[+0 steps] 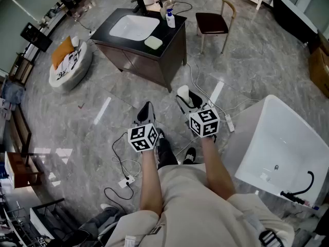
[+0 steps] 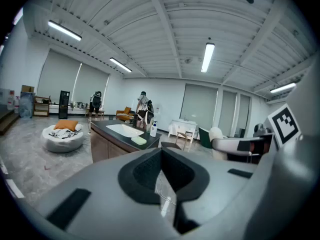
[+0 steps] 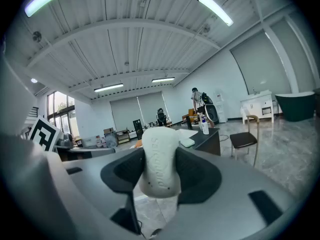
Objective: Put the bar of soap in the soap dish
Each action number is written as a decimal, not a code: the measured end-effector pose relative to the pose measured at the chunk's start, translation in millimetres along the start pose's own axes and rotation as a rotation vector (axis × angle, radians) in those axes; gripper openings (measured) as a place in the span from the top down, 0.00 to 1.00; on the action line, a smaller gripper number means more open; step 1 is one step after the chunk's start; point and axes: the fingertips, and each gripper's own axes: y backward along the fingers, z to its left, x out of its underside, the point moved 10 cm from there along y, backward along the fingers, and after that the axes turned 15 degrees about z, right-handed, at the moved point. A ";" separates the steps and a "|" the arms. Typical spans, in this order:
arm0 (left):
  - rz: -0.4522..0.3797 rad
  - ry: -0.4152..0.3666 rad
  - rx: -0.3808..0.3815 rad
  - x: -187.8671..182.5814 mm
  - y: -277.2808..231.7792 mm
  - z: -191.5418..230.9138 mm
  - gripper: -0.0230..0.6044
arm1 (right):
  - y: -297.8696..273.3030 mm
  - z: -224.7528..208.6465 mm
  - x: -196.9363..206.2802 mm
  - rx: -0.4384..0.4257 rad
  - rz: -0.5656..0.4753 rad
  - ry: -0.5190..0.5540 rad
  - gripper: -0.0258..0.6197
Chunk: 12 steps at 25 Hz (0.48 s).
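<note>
1. Fingers [image 3: 200,176] of the right gripper [image 1: 188,98] are spread wide and pinch the bar of soap [image 3: 159,159]. It stands upright between them, out over the floor and well apart from the soap dish [image 1: 153,42]. The bar looks smooth with little contact, so a tighter squeeze or a jolt would likely squirt it out.
2. Left gripper [image 1: 146,109] has its fingers [image 2: 142,174] pressed together with nothing in them, so it is not ready to catch a drop.
3. Cables [image 1: 119,161] loop on the floor by the feet, a trip or snag risk on the walk over.
4. The dish sits near the closest edge of the dark surface [image 1: 172,35], beside the basin [image 1: 134,27]. A hard set-down could shove it off.
5. Pump bottle [image 1: 170,18] stands just behind the dish, and a wide swing could topple it.
</note>
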 end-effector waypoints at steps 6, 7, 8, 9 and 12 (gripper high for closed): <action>-0.007 -0.014 -0.027 -4.4 0.5 8.0 0.96 | -2.7 -5.7 -7.0 0.028 -0.016 0.006 0.65; -0.004 -0.021 -0.027 -5.5 -1.4 8.7 0.96 | -3.8 -7.6 -9.1 0.029 -0.021 0.002 0.65; -0.001 -0.026 -0.028 -6.6 -3.9 10.6 0.96 | -6.0 -9.2 -11.0 0.028 -0.023 -0.002 0.66; 0.001 -0.027 -0.030 -7.9 -6.5 13.5 0.96 | -9.0 -10.1 -12.8 0.025 -0.023 -0.005 0.65; -0.004 -0.019 -0.035 -15.1 -13.2 24.4 0.96 | -19.3 -9.5 -19.4 0.031 -0.020 0.008 0.65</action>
